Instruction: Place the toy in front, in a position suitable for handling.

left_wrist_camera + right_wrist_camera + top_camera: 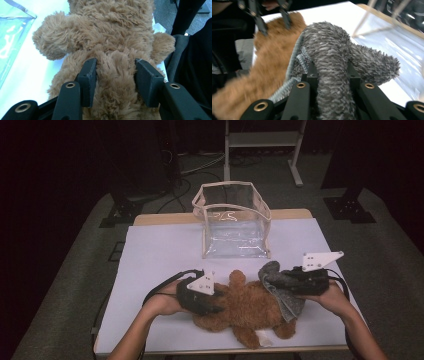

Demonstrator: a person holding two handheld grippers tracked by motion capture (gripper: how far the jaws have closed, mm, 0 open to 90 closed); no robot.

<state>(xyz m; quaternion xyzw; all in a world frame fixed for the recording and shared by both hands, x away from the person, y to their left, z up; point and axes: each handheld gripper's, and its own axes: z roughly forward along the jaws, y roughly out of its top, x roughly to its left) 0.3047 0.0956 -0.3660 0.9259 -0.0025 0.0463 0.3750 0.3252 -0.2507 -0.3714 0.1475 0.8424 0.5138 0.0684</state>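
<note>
Left hand-held gripper [115,75] clamps brown teddy bear [110,37] | right hand-held gripper [332,75] grips grey cloth [332,50]

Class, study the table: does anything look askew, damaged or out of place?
Nothing looks damaged or spilled. The brown teddy bear lies flat, pinched by the left gripper. The right gripper holds a grey fuzzy garment, bunched and draped partly over the bear. The clear bag stands upright, open.

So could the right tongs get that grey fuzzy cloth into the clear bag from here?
Probably yes: the right tongs grip the grey cloth, and the clear bag stands open-topped just beyond, with bare white table between.
</note>
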